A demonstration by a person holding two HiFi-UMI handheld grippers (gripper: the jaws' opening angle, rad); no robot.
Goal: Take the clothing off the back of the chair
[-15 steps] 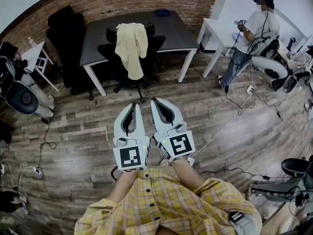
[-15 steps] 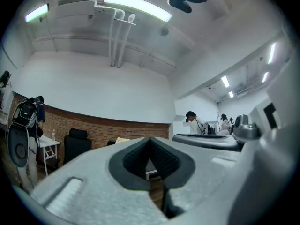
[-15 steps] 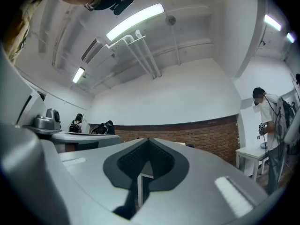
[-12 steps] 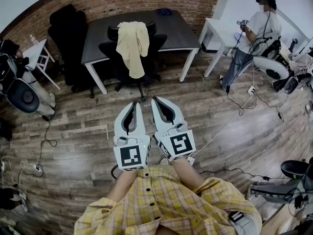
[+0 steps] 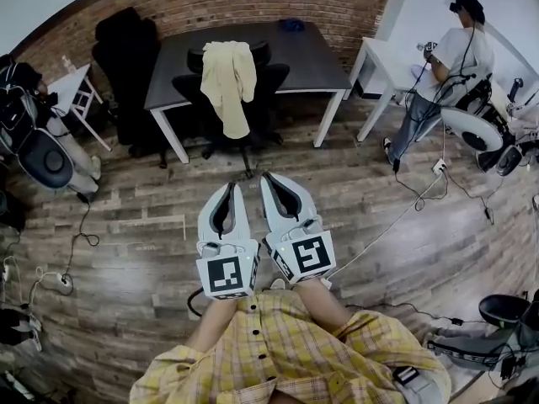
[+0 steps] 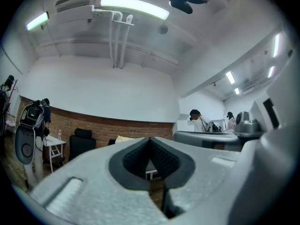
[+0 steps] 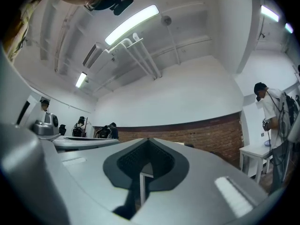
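A pale yellow garment [image 5: 227, 82] hangs over the back of a black office chair [image 5: 257, 99], which stands at a dark table [image 5: 307, 53] by the brick wall. Both of my grippers are held side by side over the wooden floor, well short of the chair. My left gripper [image 5: 230, 187] is shut with nothing in it. My right gripper [image 5: 268, 176] is shut and empty too. In the left gripper view the closed jaw tips [image 6: 150, 138] point toward the table, and a strip of the garment [image 6: 123, 138] shows just above them. In the right gripper view the jaws [image 7: 147, 139] meet the same way.
A second black chair [image 5: 118, 53] stands left of the table. A white table [image 5: 383, 57] and a standing person [image 5: 446, 66] are at the right. Cables [image 5: 413, 200] trail over the floor on the right. Another person with gear [image 5: 34, 141] is at the left.
The head view has shifted slightly, and both grippers sit a touch lower in the picture. They stay shut and side by side. The garment hangs as before.
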